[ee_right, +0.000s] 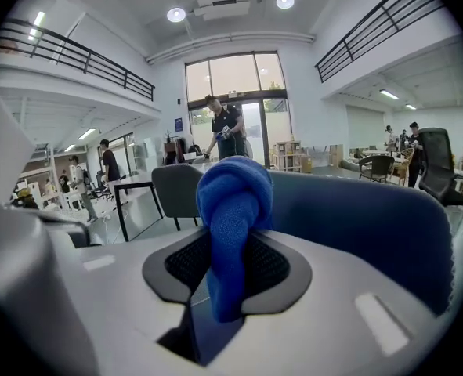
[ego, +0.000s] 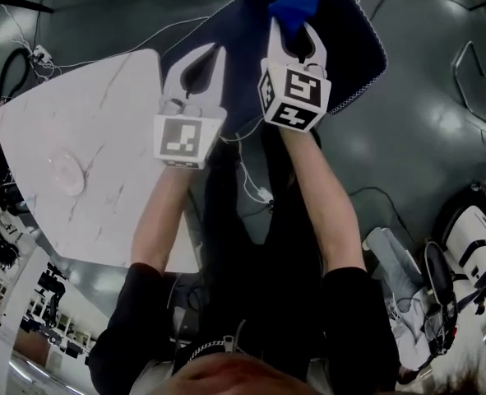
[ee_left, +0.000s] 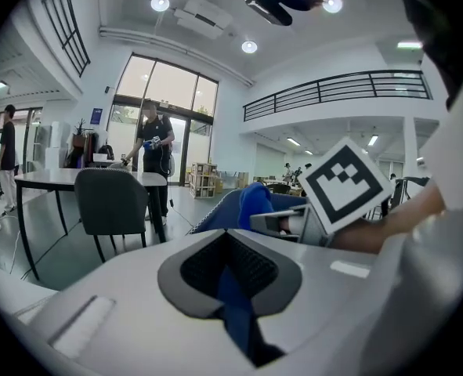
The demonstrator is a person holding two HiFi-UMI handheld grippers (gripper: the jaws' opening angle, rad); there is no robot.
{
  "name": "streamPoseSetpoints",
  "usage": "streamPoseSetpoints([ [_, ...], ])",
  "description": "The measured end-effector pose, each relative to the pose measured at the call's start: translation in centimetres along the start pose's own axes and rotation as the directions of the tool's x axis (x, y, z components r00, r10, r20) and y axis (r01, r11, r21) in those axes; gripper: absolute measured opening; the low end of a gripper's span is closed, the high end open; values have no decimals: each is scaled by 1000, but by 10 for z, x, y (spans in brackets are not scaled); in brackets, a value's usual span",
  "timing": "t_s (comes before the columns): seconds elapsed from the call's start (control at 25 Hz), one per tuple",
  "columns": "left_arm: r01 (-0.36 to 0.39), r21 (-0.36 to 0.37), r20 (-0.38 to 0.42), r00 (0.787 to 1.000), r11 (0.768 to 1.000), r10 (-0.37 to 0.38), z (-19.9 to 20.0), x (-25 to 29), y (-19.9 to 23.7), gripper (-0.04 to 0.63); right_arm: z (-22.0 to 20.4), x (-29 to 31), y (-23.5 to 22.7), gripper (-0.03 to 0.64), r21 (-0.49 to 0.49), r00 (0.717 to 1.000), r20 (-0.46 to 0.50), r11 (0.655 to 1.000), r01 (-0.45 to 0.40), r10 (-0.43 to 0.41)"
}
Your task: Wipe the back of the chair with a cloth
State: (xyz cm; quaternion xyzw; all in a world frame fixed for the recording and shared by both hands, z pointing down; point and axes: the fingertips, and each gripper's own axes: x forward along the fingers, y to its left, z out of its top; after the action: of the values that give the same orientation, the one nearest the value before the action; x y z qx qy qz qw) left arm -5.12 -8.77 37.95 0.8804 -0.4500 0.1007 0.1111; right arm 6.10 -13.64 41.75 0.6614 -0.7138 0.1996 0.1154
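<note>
Right gripper (ego: pixel 296 35) clamps the bunched blue cloth (ego: pixel 293 5) at the far dark-blue upholstered chair back (ego: pixel 354 44). Left gripper (ego: pixel 203 64) closed, empty.

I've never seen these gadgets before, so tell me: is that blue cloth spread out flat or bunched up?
Bunched up. The cloth is a rounded wad pinched between the jaws of the right tool.
</note>
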Motion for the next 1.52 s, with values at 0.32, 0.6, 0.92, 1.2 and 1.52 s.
streamPoseSetpoints([
  [0.32,11,25,9,1000,1000,-11,-33,8,14,5,13,62,-6,118,41,997,49,998,52,-54],
  [0.6,31,12,-23,999,999,-31,-51,11,10,5,15,79,-19,118,52,993,58,993,104,-107],
  [0.92,52,56,-67,997,997,-48,-62,16,6,5,9,86,-31,118,99,992,48,989,110,-115],
  [1.2,12,-42,-314,949,999,-24,-119,49,16,8,-1,75,-43,117,74,992,42,990,117,-120],
  [1.52,24,-59,-426,904,998,-46,-143,71,13,8,-13,48,-54,115,69,990,25,989,134,-136],
])
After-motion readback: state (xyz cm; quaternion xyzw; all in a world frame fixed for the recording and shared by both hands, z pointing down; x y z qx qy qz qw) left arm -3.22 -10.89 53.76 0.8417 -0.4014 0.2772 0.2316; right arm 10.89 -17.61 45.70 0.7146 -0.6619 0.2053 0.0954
